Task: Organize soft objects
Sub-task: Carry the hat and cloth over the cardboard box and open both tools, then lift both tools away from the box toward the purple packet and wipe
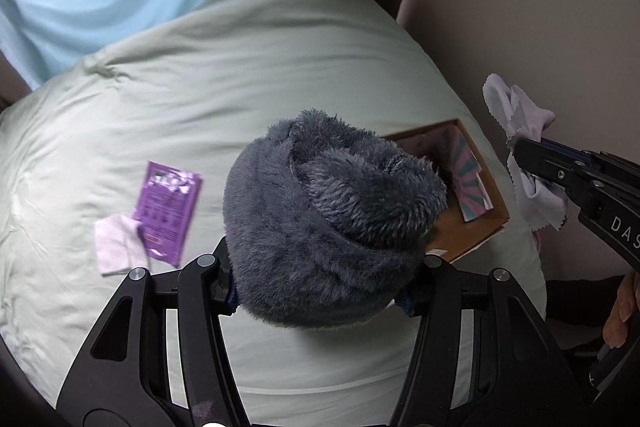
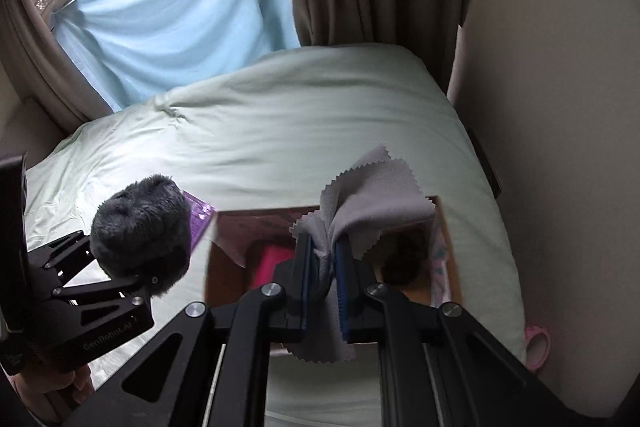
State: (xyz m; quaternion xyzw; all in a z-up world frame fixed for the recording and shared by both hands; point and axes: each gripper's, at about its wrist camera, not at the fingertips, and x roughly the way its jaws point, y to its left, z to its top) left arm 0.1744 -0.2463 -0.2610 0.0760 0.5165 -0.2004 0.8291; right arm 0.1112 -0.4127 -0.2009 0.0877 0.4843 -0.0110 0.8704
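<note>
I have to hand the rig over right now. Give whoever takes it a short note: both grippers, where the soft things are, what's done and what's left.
Left gripper: shut on the fuzzy grey plush, held above the bed.
Right gripper: shut on the grey cloth, hanging over the open cardboard box.
Box sits on the bed's right side, with some items already inside.
Left on the bed: purple packet and small white folded cloth.
Next, probably: drop cloth and plush into the box, then fetch the white cloth.

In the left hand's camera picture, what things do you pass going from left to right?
Small pale pink folded cloth → shiny purple packet → fuzzy dark grey hat → open brown cardboard box → thin pale grey cloth with zigzag edges.
</note>
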